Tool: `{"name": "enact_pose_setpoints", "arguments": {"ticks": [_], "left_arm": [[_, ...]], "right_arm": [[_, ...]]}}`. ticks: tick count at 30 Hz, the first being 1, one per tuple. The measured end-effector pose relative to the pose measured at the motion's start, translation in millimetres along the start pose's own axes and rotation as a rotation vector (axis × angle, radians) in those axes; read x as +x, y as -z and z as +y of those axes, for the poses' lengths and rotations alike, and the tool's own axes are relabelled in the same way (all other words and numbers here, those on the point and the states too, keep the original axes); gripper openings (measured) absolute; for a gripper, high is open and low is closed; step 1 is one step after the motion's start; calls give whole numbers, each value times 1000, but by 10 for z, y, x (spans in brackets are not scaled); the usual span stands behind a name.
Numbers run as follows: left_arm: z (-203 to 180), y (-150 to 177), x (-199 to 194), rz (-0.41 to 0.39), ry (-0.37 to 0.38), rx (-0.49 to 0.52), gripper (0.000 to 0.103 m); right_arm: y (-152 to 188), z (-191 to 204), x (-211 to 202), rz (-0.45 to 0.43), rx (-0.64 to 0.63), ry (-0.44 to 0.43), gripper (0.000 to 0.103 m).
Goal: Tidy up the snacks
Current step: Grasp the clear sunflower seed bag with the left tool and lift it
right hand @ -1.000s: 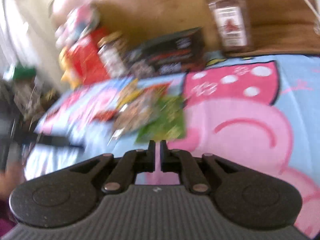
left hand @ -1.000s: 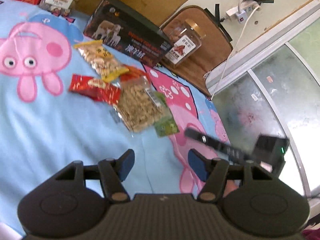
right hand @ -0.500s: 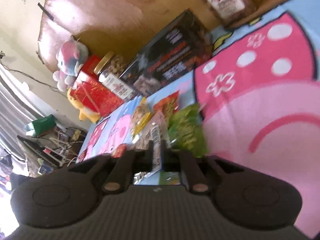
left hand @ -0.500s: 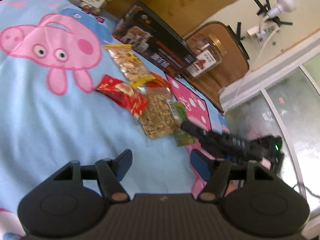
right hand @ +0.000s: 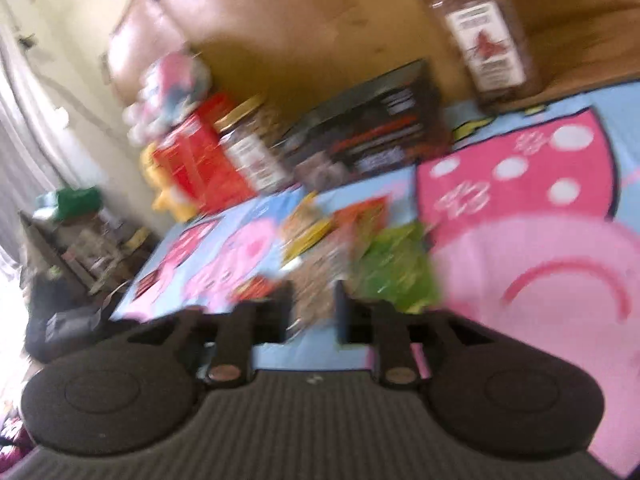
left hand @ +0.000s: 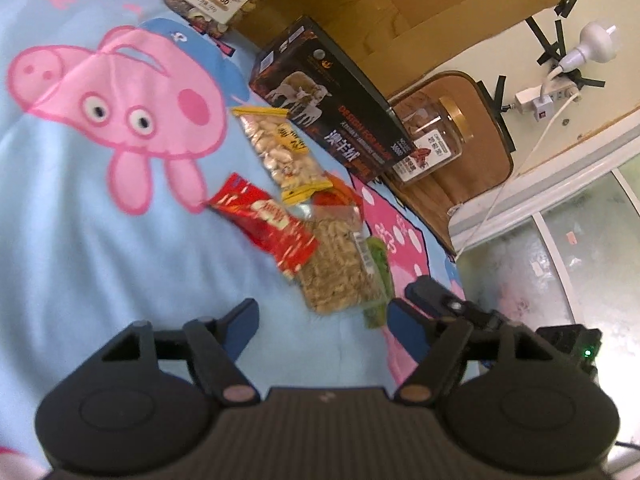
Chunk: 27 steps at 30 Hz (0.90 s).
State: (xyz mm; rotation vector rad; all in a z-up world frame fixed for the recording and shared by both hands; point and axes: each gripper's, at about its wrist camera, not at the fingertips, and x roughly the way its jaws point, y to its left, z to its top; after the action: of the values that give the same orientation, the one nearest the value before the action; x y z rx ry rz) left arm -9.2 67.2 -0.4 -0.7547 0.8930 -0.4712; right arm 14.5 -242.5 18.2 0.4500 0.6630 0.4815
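Left gripper [left hand: 322, 326] hovers over the pale blue cartoon-pig blanket [left hand: 100, 264], blue-padded fingers [left hand: 242, 322] spread wide and holding nothing. Ahead of it the loose packets lie in a string running away up the blanket: the red foil sachet [left hand: 266, 224], the yellow-banded clear bag of pale nuts [left hand: 280, 152], then the clear bag of brown grain snacks [left hand: 336, 264], its long axis pointing back toward the fingers. The green packet [left hand: 378, 264] peeks out on its right edge.

Over to the right gripper [right hand: 312, 312]: blurred view, but the fingers stand partly open with the brown grain bag [right hand: 320, 276] showing in the gap, not pinched as far as I can tell. That hand looks nearer, so my call is it takes this bag.
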Motion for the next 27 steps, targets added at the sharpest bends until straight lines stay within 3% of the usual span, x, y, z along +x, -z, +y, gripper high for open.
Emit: {"name": "enact_pose_setpoints", "arguments": {"ticks": [2, 5, 7, 8, 12, 17, 22, 27], "left_arm": [[-10, -40, 48, -16, -3, -4, 76], [33, -129, 110, -33, 23, -40, 77], [60, -168, 139, -42, 31, -62, 78], [66, -179, 144, -44, 31, -65, 78], [104, -157, 94, -42, 48, -84, 78], [180, -75, -63, -30, 64, -110, 79], [228, 85, -199, -6, 96, -113, 79], [151, 133, -188, 12, 62, -66, 79]], "right_arm": [[5, -140, 63, 19, 64, 6, 40], [50, -244, 174, 64, 163, -80, 38], [89, -175, 235, 99, 173, -97, 26], [114, -145, 260, 105, 167, -78, 16], [170, -95, 184, 87, 192, -101, 12], [364, -127, -27, 200, 309, -189, 3], [588, -41, -283, 317, 251, -222, 8], [450, -203, -414, 239, 270, -153, 15]]}}
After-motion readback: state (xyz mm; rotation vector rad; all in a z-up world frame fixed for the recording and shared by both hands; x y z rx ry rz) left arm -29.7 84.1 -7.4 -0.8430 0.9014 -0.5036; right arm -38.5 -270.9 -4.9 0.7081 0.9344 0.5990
